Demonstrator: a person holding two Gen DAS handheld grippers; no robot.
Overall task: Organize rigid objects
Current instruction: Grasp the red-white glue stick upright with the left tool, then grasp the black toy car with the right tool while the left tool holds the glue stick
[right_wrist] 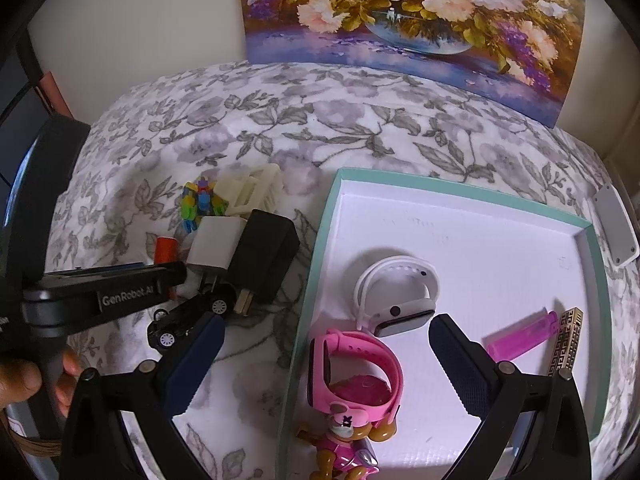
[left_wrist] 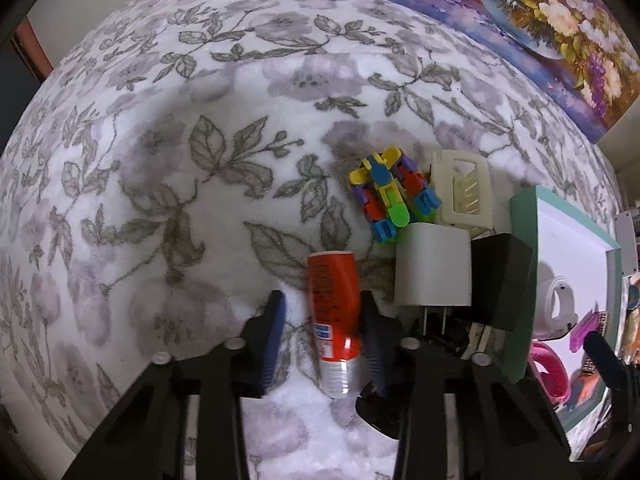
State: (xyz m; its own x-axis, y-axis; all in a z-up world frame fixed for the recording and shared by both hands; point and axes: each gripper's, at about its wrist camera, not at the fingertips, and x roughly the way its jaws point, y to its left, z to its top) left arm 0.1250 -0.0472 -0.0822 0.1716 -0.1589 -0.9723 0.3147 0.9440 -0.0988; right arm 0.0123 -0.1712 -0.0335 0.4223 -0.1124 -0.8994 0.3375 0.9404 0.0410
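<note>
My left gripper [left_wrist: 324,332] is open around an orange lighter [left_wrist: 334,312] lying on the floral blanket; its right pad touches the lighter, the left pad stands apart. In the right wrist view the lighter's orange end [right_wrist: 165,250] shows past the left gripper body [right_wrist: 104,296]. My right gripper [right_wrist: 324,356] is open and empty over the teal-rimmed white tray [right_wrist: 320,248]. In the tray lie a pink watch [right_wrist: 356,372], a white watch [right_wrist: 396,292], a pink lighter [right_wrist: 520,336], a patterned gold lighter [right_wrist: 568,340] and a toy pup figure [right_wrist: 348,440].
Beside the tray on the blanket lie a white charger [left_wrist: 432,268], a black charger [left_wrist: 500,280], a colourful block toy [left_wrist: 392,196], a cream plastic rack [left_wrist: 464,188] and a black toy car [right_wrist: 188,316]. A flower painting [right_wrist: 412,20] leans at the back.
</note>
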